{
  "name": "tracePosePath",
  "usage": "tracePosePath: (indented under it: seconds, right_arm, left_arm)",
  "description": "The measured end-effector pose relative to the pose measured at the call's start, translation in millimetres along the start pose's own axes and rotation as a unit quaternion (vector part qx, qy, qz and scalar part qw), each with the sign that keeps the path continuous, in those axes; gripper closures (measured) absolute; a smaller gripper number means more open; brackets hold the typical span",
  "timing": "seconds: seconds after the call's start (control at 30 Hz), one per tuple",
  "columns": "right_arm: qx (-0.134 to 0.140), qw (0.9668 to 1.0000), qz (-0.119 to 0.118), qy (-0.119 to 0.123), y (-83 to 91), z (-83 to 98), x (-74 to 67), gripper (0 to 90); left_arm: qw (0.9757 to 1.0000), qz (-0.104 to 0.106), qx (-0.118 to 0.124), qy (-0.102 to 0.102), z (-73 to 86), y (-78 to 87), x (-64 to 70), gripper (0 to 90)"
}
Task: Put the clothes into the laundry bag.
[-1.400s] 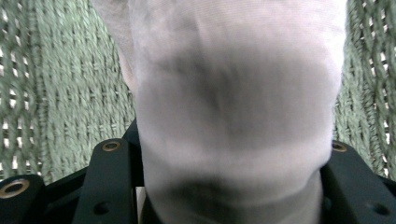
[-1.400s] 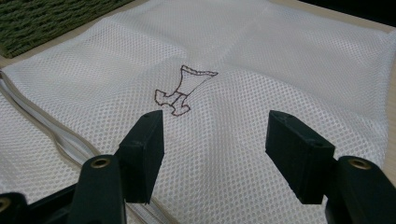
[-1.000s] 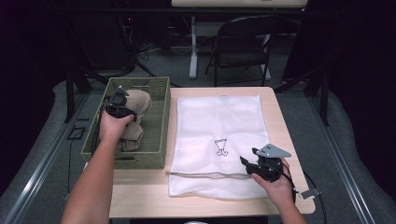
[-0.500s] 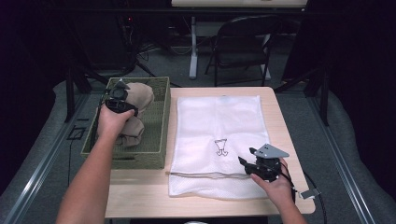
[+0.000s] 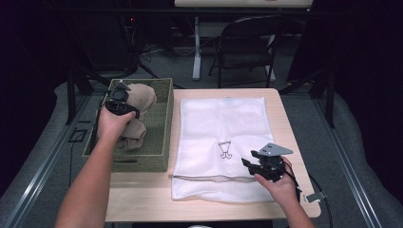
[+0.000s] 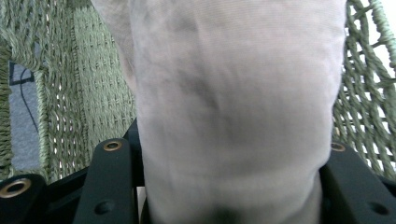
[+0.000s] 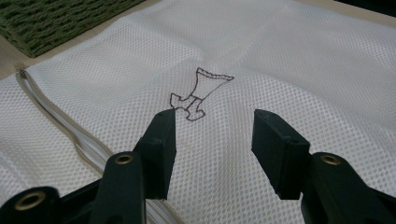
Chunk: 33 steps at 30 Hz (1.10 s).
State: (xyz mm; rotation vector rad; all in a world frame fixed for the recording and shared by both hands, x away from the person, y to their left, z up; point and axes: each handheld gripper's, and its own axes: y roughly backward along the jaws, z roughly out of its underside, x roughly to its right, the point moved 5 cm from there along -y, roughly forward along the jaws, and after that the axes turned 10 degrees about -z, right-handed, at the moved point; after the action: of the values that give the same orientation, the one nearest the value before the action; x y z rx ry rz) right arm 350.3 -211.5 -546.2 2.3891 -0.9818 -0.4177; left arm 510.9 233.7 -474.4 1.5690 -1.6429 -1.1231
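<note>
Left claw [image 5: 121, 97] pinches a beige bundled garment [image 5: 138, 102] just above the green woven basket [image 5: 161, 137] — barely begun. Right claw [image 7: 212, 140], spread but closing with nothing between, hovers over the zipped white mesh laundry bag [image 5: 223, 128] on the tabletop [image 5: 142, 199] — unopened.

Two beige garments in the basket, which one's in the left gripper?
The upper beige garment, clamped in the left gripper and lifted above the other garment, which lies low in the basket.

Beige cloth bundle [image 5: 138, 111], soft and crumpled, upper left of the high view, inside a green wicker basket [image 5: 161, 137]. White mesh laundry bag [image 5: 223, 123], flat, centre, zipper edge nearest.
</note>
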Motion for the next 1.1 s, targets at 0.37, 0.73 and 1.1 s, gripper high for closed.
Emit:
tracePosePath:
  seconds: [0.37, 0.73, 1.1]
  right_arm:
    - [0.003, 0.9998, -0.021, 0.002, -6.6, -30.3, 4.3, 55.9]
    - [-0.018, 0.9992, -0.034, 0.007, -20.9, -13.2, 4.0, 59.2]
    - [-0.031, 0.9981, -0.035, 0.039, -26.8, -11.0, -4.9, 62.0]
  left_arm:
    - [0.9996, 0.019, 0.022, 0.007, 2.7, 20.7, -1.8, 46.5]
    - [0.9988, 0.031, 0.038, -0.001, 11.8, 37.8, 2.3, 46.5]
    - [0.9963, 0.056, 0.064, -0.013, 17.2, 54.7, 13.2, 46.4]
